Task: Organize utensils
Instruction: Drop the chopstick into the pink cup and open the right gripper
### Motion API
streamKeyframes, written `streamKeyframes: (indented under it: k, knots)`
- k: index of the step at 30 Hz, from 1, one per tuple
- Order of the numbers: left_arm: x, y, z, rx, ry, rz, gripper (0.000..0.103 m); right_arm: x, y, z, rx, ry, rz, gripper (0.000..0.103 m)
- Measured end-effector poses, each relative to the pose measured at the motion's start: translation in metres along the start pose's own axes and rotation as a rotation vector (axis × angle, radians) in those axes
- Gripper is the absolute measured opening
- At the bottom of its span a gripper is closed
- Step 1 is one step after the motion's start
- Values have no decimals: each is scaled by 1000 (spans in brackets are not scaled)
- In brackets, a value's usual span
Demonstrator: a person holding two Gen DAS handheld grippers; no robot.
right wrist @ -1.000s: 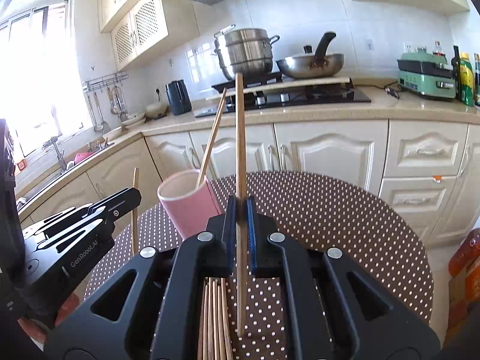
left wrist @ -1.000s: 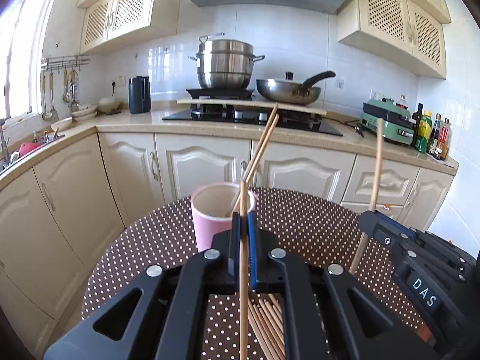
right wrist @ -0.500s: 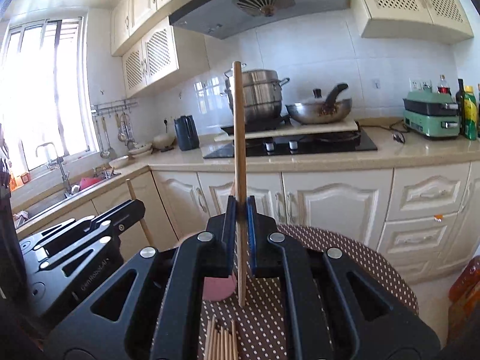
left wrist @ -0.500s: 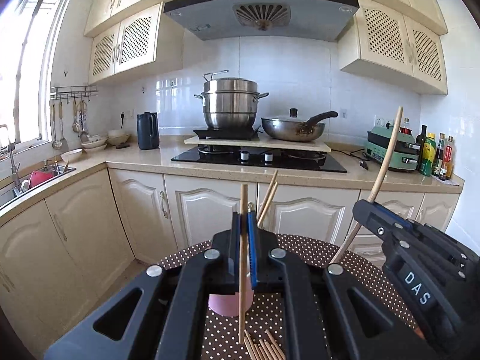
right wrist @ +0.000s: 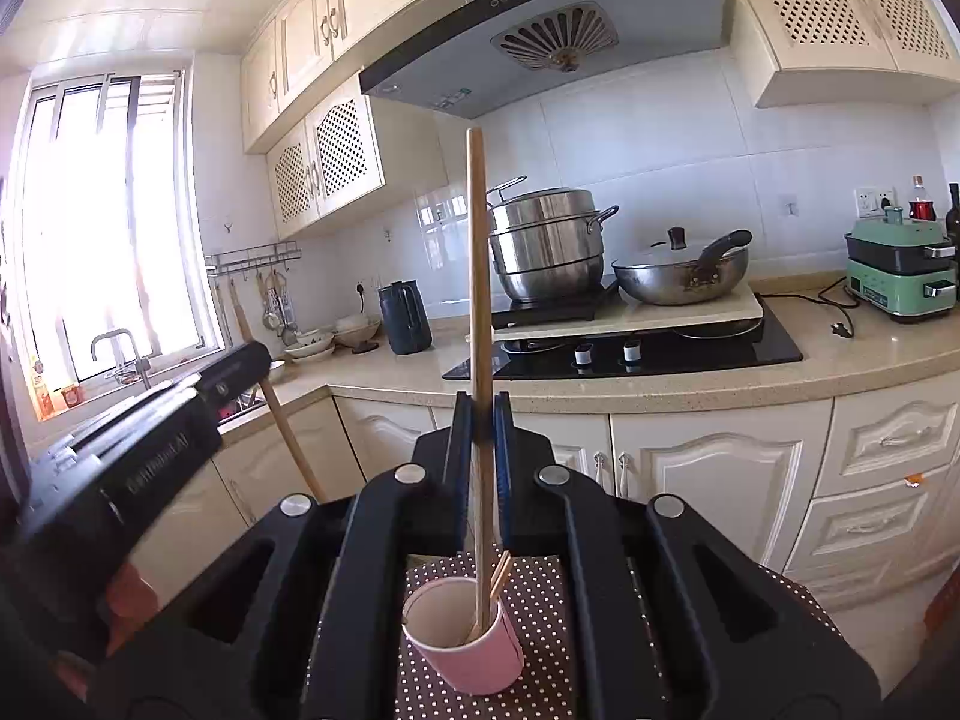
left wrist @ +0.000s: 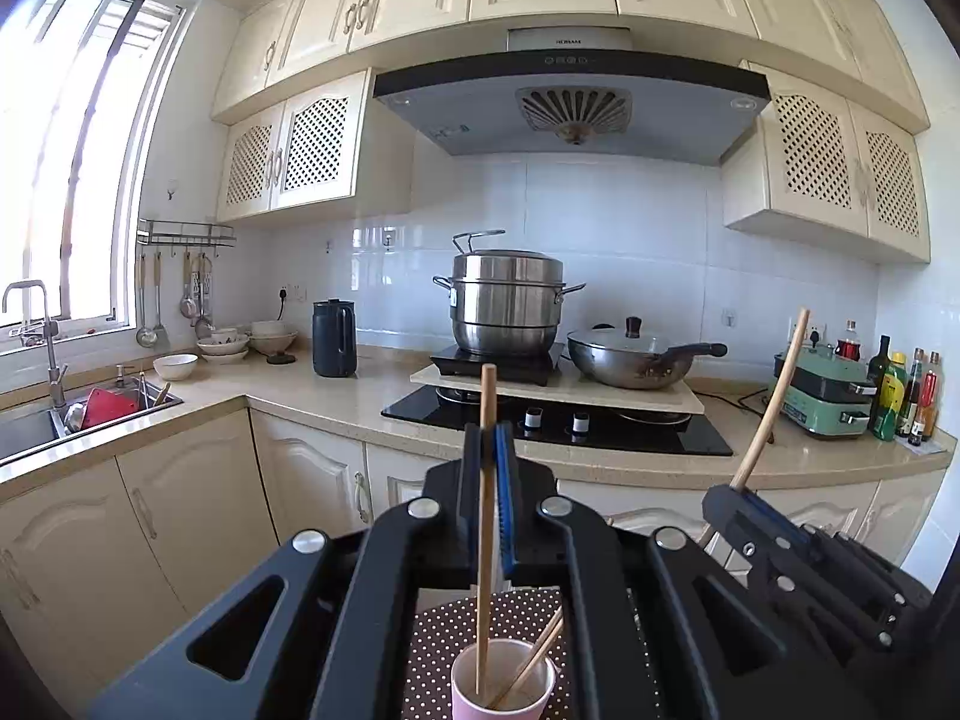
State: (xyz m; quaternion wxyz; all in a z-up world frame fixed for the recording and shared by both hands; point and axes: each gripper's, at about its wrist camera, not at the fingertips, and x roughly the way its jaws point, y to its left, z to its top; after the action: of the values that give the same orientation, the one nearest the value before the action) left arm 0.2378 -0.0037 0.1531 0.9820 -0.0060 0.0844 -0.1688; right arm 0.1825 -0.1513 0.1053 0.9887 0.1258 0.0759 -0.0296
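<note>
My left gripper (left wrist: 489, 438) is shut on a wooden chopstick (left wrist: 485, 516) held upright, its lower end inside the pink cup (left wrist: 503, 690) below. Other chopsticks (left wrist: 534, 660) lean in that cup. My right gripper (right wrist: 483, 414) is shut on another wooden chopstick (right wrist: 479, 276), also upright, with its lower end in the pink cup (right wrist: 465, 642). The right gripper (left wrist: 798, 546) shows at the right of the left wrist view, and the left gripper (right wrist: 138, 438) at the left of the right wrist view.
The cup stands on a brown polka-dot table (right wrist: 540, 606). Behind are a counter with a black hob (left wrist: 558, 420), a steel steamer pot (left wrist: 507, 300), a wok (left wrist: 636, 354), a dark kettle (left wrist: 334, 339), a green appliance (left wrist: 825, 390), bottles (left wrist: 900, 387) and a sink (left wrist: 72, 414).
Both grippers have risen and tilted up, so the cup has dropped to the bottom of both views. Each chopstick's lower end now sits inside the cup. The loose chopsticks on the table are out of view.
</note>
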Motion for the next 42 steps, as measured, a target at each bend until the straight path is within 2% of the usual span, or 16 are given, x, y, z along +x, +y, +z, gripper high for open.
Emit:
streamKeyframes:
  k: [6,16,21,25,27,30,31,32,34,35,36,38,42]
  knots:
    - [25,5,-7,-18,27,1,6,34,-2,-15,15,56,18,7]
    - [73,18,-67,-19,171,16,6,82,-10,-59,43,213,12,8]
    - [90,24,-94,-6,228,-10,6,97,-15,-80,55,276,4,8]
    - [92,23,-105,41,211,-20,6,104,-18,-98,68,326,6,8]
    - [91,21,-107,51,211,-35,6,101,-15,-100,48,315,-1,8]
    - [92,20,-110,60,219,-48,11,98,-11,-100,15,333,-7,10]
    - [92,20,-111,64,216,-40,23,98,-10,-100,14,350,-1,11]
    - [91,21,-111,66,212,-34,28,97,-12,-101,25,367,7,15]
    - [89,20,-111,71,204,-30,30,94,-17,-100,49,364,4,27]
    - [87,20,-111,71,204,-34,30,91,-17,-100,49,352,-3,44]
    - [85,21,-111,64,202,-43,31,88,-17,-99,40,342,-17,53]
    - [81,20,-110,63,200,-54,34,79,-17,-96,17,315,-31,53]
    - [71,19,-111,69,199,-61,41,68,-19,-93,13,314,-42,53]
